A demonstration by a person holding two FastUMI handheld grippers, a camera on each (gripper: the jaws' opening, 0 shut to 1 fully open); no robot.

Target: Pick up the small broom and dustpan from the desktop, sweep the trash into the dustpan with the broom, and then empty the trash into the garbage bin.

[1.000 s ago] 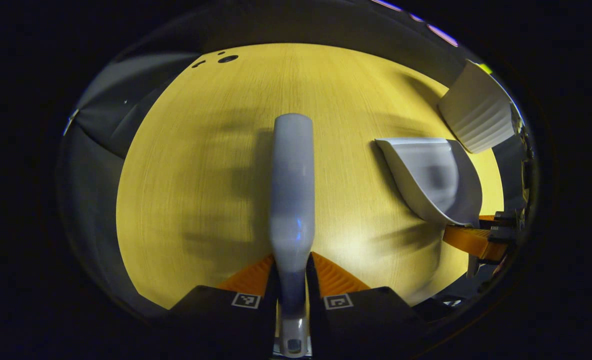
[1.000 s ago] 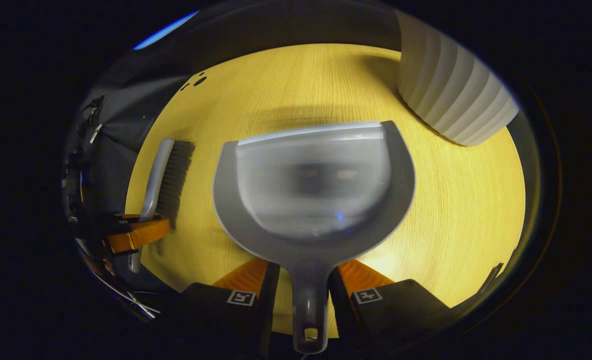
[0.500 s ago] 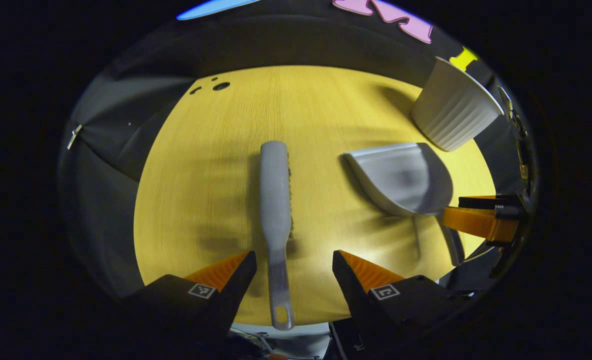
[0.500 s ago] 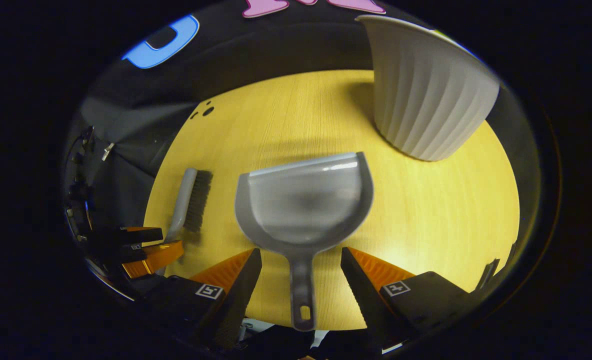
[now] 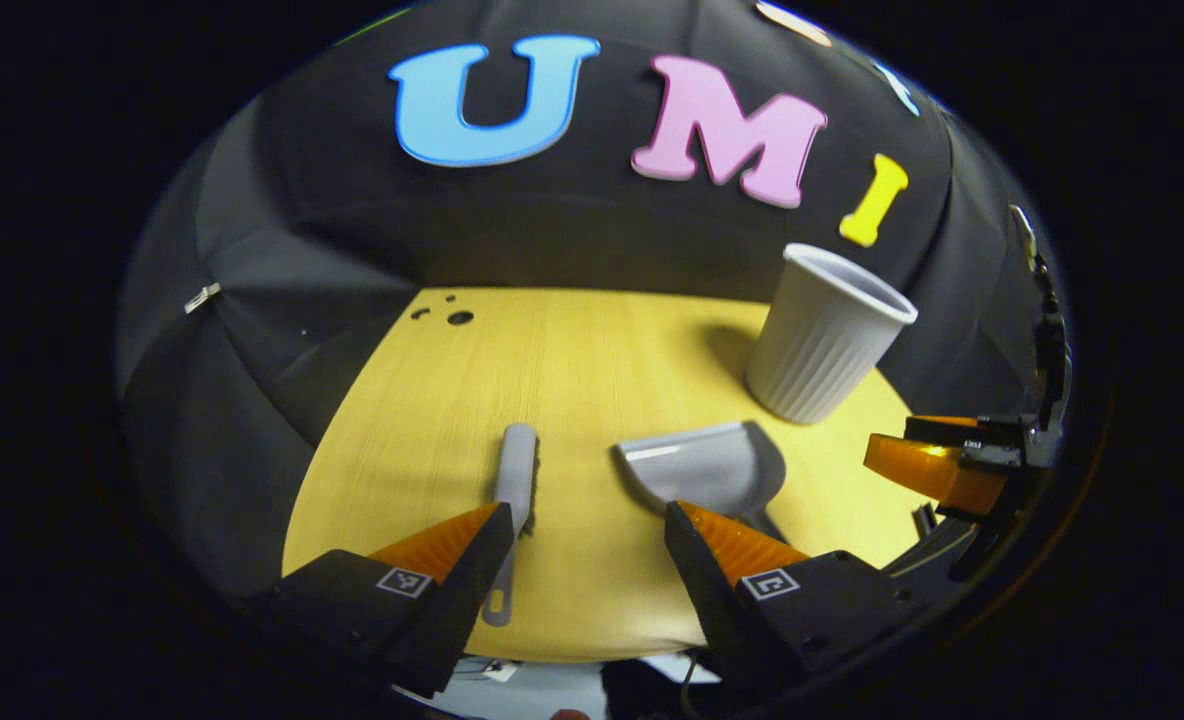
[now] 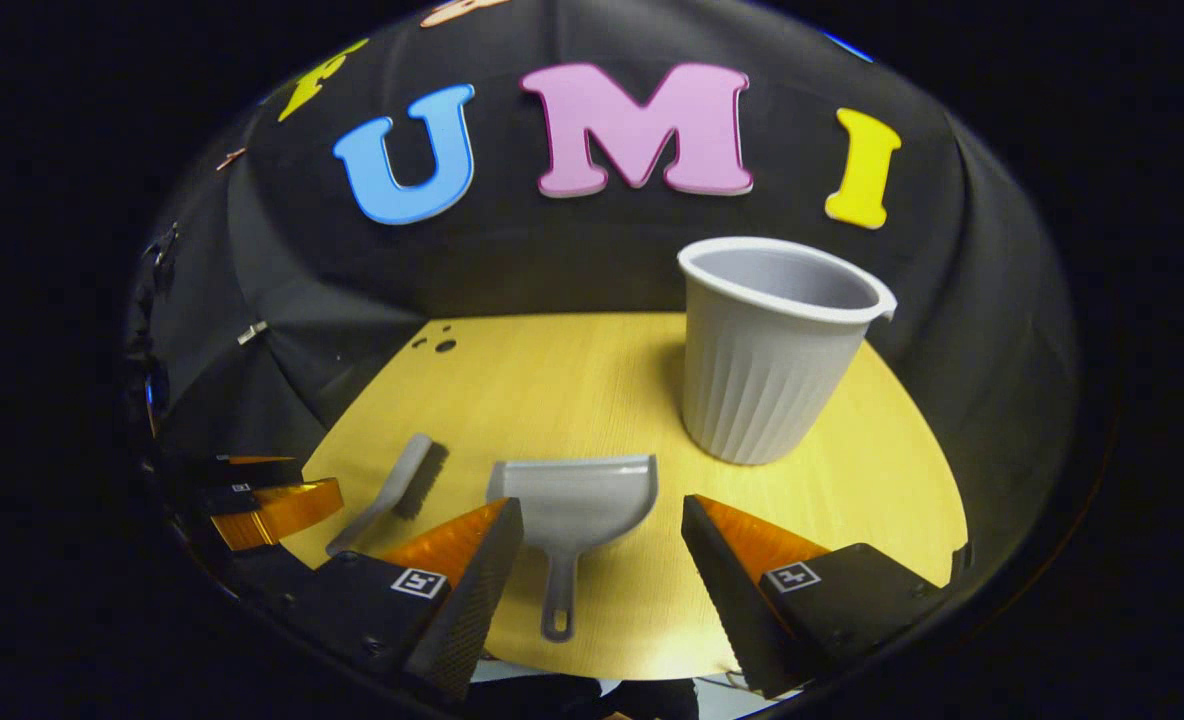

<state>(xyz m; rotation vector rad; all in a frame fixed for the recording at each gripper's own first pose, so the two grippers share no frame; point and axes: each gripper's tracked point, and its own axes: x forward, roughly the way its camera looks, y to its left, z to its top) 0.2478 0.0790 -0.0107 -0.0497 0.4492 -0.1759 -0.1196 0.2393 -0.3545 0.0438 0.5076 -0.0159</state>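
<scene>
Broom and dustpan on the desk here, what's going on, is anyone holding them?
Nobody holds either. The broom and dustpan lie side by side on the wooden desktop, the ribbed garbage bin upright behind the dustpan. The left tongs hang open above the broom's handle end, and the right tongs hang open over the dustpan's handle. No trash shows on the desktop.

The small grey broom point(image 6: 392, 492) lies flat on the table point(image 6: 572, 380), bristles sideways. Just beside it the grey dustpan point(image 6: 574, 495) rests flat, handle toward the near edge. The ribbed white garbage bin point(image 6: 767, 350) stands upright behind
</scene>
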